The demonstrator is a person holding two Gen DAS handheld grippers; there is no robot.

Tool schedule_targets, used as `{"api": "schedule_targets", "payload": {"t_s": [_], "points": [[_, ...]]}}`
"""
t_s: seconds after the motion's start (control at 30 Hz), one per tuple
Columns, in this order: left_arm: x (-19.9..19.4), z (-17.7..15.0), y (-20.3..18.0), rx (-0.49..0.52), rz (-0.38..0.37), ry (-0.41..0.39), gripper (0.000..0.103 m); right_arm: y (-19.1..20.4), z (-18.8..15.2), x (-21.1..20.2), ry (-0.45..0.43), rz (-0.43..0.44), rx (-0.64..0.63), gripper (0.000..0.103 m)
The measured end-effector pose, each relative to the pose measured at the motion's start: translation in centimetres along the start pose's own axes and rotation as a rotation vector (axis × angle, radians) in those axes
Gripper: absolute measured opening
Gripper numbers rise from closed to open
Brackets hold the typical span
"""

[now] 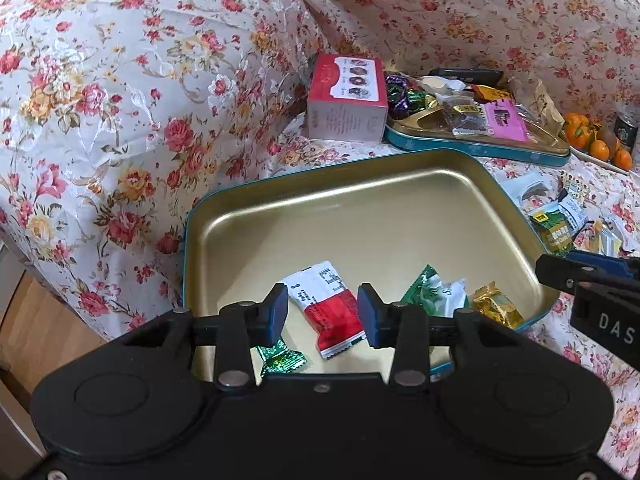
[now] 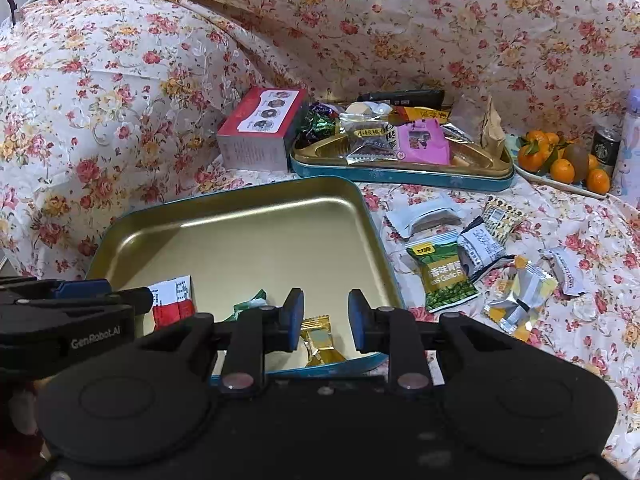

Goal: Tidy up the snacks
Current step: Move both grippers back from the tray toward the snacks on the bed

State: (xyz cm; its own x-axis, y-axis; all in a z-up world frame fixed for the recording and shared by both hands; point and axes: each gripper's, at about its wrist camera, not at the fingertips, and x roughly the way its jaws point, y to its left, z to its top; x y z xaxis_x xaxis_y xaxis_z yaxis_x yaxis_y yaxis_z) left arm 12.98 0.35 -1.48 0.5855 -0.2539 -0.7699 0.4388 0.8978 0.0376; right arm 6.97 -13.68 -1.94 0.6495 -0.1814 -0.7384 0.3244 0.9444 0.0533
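An open gold-lined tin (image 1: 320, 196) (image 2: 240, 204) lies on the flowered cloth. On its floor are a red-and-white packet (image 1: 340, 320) (image 2: 172, 300), a green-and-white candy (image 1: 432, 296) (image 2: 250, 306), a green foil candy (image 1: 280, 360) and a gold candy (image 1: 498, 308) (image 2: 320, 340). My left gripper (image 1: 322, 308) (image 2: 148, 298) hangs open over the red-and-white packet, which lies slanted under the jaws. My right gripper (image 2: 325, 312) (image 1: 540, 270) stands over the tin's near right corner, its pads narrowly apart above the gold candy and not pressing it.
Several loose snacks lie on the cloth right of the tin, among them a green pea packet (image 2: 444, 276). Behind are a second tin (image 2: 400, 176) full of sweets, a red box (image 2: 260, 132), a plate of oranges (image 2: 560, 164) and a can (image 2: 606, 148).
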Motion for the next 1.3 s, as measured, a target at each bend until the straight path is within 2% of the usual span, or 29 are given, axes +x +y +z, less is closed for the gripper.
{"api": "schedule_targets", "payload": {"t_s": [0.27, 0.53, 0.7, 0.8, 0.97, 1.3], "points": [[-1.0, -0.5, -2.0, 0.062, -0.029, -0.035, 0.049, -2.3, -1.0, -2.2, -0.030, -0.028, 0.015, 0.029], [-2.3, -2.0, -5.7, 0.174, -0.114, -0.072, 0.049, -8.4, -3.8, -4.3, -0.025, -0.122, 0.087, 0.030], [-3.5, -3.3, -8.4, 0.256, -0.140, -0.127, 0.049, -12.7, -6.1, -5.1, 0.008, -0.183, 0.151, 0.031], [-4.2, -3.7, -9.8, 0.242, -0.170, -0.141, 0.049, -15.1, -7.3, -5.2, 0.030, -0.219, 0.191, 0.031], [-4.6, -4.1, -12.7, 0.225, -0.238, -0.102, 0.049, -18.0, -8.6, -5.4, 0.046, -0.253, 0.247, 0.031], [-2.8, -3.6, -18.1, 0.226, -0.221, -0.068, 0.049, -20.3, -8.4, -3.9, 0.048, -0.232, 0.297, 0.032]]}}
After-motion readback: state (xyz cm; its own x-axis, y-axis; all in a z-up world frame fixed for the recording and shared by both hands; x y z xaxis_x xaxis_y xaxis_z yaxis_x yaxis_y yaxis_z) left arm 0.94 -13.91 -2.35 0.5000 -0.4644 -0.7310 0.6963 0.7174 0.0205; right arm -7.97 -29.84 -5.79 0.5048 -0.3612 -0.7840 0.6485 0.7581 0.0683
